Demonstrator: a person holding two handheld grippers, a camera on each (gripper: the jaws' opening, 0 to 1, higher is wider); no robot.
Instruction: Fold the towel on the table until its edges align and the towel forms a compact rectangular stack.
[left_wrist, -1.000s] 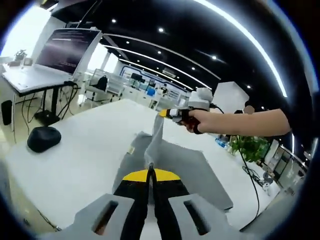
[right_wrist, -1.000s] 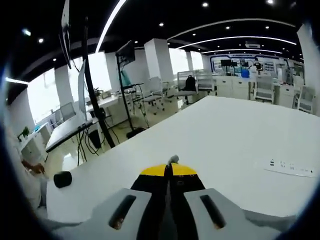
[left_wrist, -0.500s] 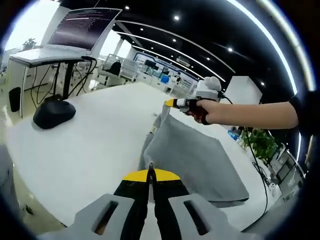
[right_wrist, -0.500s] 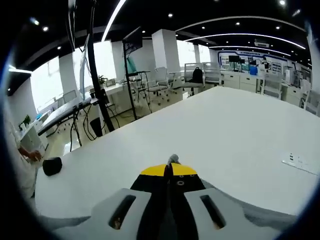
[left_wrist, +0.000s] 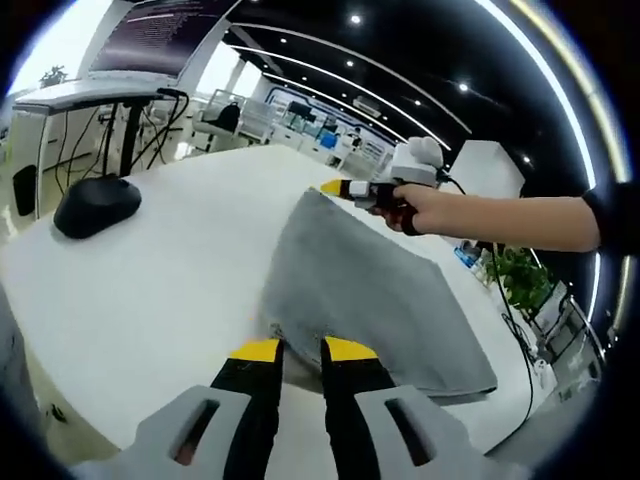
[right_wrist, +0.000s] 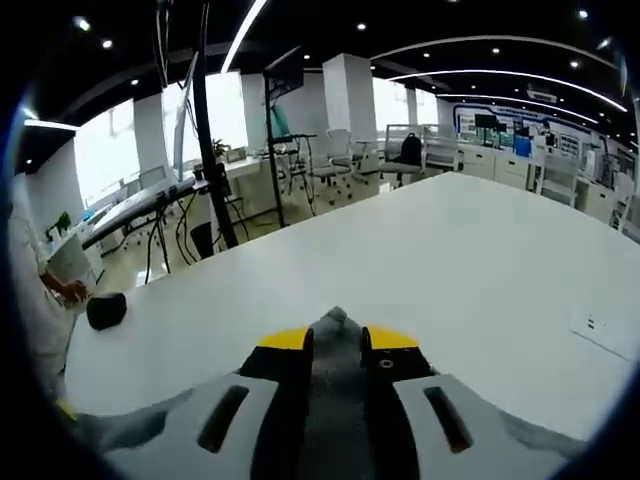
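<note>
Open-plan office, black ceiling with light strips (left_wrist: 560, 90), white pillar (right_wrist: 347, 100), office chairs (right_wrist: 405, 155), potted plant (left_wrist: 515, 290)

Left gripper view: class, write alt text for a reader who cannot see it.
A grey towel lies folded on a white table, with the left gripper open at its near edge. A hand holds the right gripper at the far corner; a black mouse-shaped object sits nearby.

Plain grey towel (left_wrist: 370, 285) on a white desk (left_wrist: 150, 280); black computer mouse (left_wrist: 96, 205); both tongs (left_wrist: 293, 352) (right_wrist: 335, 340) black with yellow tips.
</note>
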